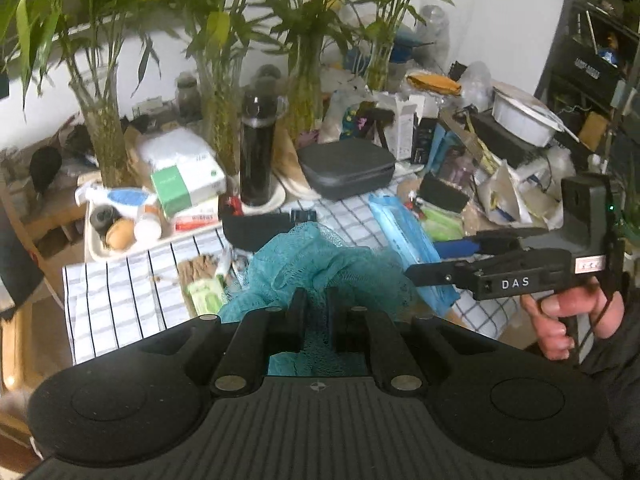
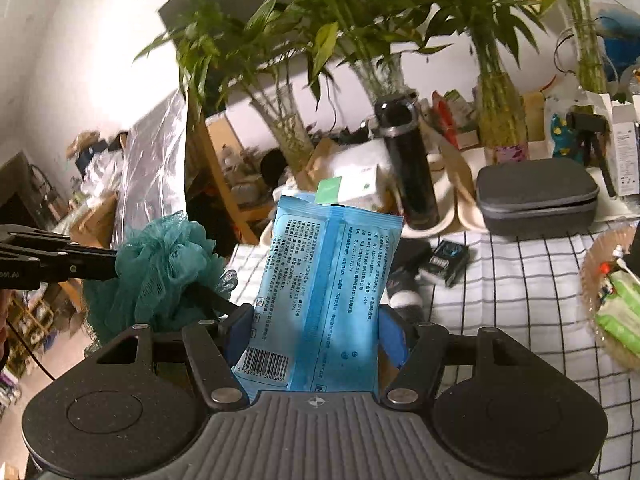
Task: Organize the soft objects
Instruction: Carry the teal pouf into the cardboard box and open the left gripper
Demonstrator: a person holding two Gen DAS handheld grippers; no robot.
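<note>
A teal mesh bath pouf (image 1: 316,264) bulges out between the fingers of my left gripper (image 1: 318,300), which is shut on it and holds it above the checked tablecloth (image 1: 120,300). In the right wrist view the same pouf (image 2: 160,268) hangs at the left on the left gripper (image 2: 112,264). My right gripper (image 2: 316,320) presses its blue pads (image 2: 236,328) on both sides of a blue wet-wipes pack (image 2: 328,280), which stands upright with its printed back toward the camera. From the left wrist view, the right gripper (image 1: 428,260) sits at the right in a person's hand (image 1: 572,320), with the blue pack (image 1: 404,240) in it.
Past both grippers stand a black bottle (image 1: 258,152), a grey zip case (image 1: 346,168), a white tray of small bottles (image 1: 120,228) and several bamboo vases (image 1: 106,140). A glass dish with green packs (image 2: 612,300) is at the right. Clutter fills the table's far side.
</note>
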